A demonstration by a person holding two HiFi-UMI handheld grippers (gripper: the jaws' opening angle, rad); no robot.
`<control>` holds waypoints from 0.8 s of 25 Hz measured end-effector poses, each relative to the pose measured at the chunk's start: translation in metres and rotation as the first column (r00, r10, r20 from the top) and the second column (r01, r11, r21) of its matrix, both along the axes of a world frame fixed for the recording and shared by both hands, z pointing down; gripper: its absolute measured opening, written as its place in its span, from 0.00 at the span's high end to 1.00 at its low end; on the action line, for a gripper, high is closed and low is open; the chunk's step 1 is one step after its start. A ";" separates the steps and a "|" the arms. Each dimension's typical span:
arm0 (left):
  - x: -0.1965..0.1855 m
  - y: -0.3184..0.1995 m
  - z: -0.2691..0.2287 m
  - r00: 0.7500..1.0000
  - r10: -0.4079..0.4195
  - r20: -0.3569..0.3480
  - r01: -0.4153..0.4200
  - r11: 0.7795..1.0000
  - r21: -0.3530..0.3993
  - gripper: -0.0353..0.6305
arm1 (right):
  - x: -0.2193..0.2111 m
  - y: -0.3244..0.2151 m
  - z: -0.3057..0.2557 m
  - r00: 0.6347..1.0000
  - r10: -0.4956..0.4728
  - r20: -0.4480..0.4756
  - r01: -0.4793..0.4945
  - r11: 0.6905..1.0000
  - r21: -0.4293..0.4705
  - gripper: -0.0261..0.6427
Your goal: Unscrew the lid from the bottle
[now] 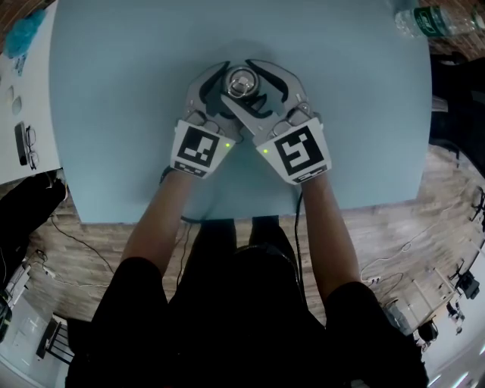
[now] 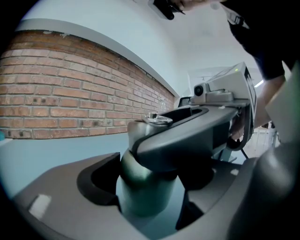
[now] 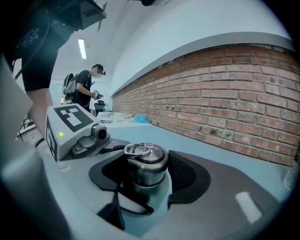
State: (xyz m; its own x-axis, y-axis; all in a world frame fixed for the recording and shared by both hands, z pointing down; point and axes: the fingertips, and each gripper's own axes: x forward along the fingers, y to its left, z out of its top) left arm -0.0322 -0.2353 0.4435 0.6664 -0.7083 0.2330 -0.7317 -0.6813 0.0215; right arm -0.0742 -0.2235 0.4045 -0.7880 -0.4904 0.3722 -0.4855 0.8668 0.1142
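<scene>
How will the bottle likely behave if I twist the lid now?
The bottle looks like rigid metal, so it probably won't squash under the left gripper. Its smooth round wall may slip and spin with the lid. Standing upright on the table, it could tip if pushed sideways.

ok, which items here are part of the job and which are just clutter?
Job:
- metal bottle
- lid
- left gripper, closed on the bottle's body
- right gripper, closed on the lid

Lying about:
- plastic bottle, at the table's far corner
- glasses, on the side table
</scene>
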 end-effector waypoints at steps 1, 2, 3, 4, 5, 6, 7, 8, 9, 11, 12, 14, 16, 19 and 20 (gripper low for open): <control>0.000 0.000 0.000 1.000 0.002 -0.001 -0.002 1.000 0.000 0.41 | 0.000 0.000 -0.001 1.000 -0.007 -0.002 0.007 1.000 0.004 0.57; 0.000 0.000 0.000 1.000 0.005 -0.002 -0.005 1.000 0.000 0.41 | 0.000 0.000 -0.001 1.000 -0.014 -0.005 0.014 1.000 0.007 0.57; 0.001 0.001 0.000 1.000 0.009 -0.002 -0.009 1.000 -0.001 0.41 | 0.000 0.001 -0.001 1.000 -0.019 -0.006 0.019 1.000 0.008 0.57; 0.000 0.001 0.000 1.000 0.014 -0.002 -0.014 1.000 -0.001 0.41 | 0.000 0.001 -0.001 1.000 -0.024 -0.006 0.024 1.000 0.007 0.57; 0.000 0.001 0.000 1.000 0.018 -0.003 -0.018 1.000 -0.001 0.41 | -0.001 0.001 0.000 1.000 -0.029 -0.006 0.029 1.000 0.007 0.57; 0.000 0.001 0.000 1.000 0.023 -0.002 -0.023 1.000 -0.001 0.41 | -0.001 0.001 0.000 0.999 -0.036 -0.006 0.036 0.999 0.007 0.56; 0.000 0.001 0.000 1.000 0.028 -0.002 -0.028 1.000 -0.001 0.41 | -0.001 0.001 0.000 0.999 -0.043 -0.006 0.043 0.999 0.008 0.57; 0.000 0.001 0.000 0.999 0.034 -0.002 -0.034 0.999 -0.002 0.41 | -0.001 0.001 -0.001 0.999 -0.050 -0.005 0.050 0.999 0.008 0.56; 0.001 0.001 0.000 0.999 0.041 -0.002 -0.041 0.999 -0.001 0.41 | -0.001 0.002 -0.001 0.998 -0.058 -0.005 0.058 0.998 0.008 0.56; 0.001 0.002 0.000 0.999 0.054 -0.003 -0.054 0.999 0.000 0.41 | -0.001 0.002 -0.001 0.997 -0.072 -0.006 0.072 0.997 0.009 0.56; 0.001 0.002 0.000 0.998 0.061 -0.003 -0.061 0.998 0.001 0.41 | -0.001 0.002 -0.001 0.997 -0.078 -0.006 0.078 0.997 0.010 0.56; 0.000 0.002 0.000 0.997 0.075 -0.003 -0.075 0.997 0.000 0.40 | -0.002 0.003 -0.001 0.996 -0.091 -0.005 0.091 0.996 0.012 0.56; 0.000 0.003 0.000 0.996 0.093 -0.002 -0.093 0.996 0.000 0.40 | -0.003 0.004 0.000 0.995 -0.102 -0.003 0.102 0.995 0.012 0.56; 0.000 0.004 0.001 0.992 0.124 0.000 -0.124 0.992 0.001 0.40 | -0.003 0.004 0.000 0.993 -0.122 -0.002 0.122 0.992 0.014 0.56; 0.000 0.004 0.001 0.991 0.135 0.000 -0.135 0.991 0.000 0.40 | -0.003 0.004 0.000 0.991 -0.130 0.000 0.130 0.991 0.014 0.56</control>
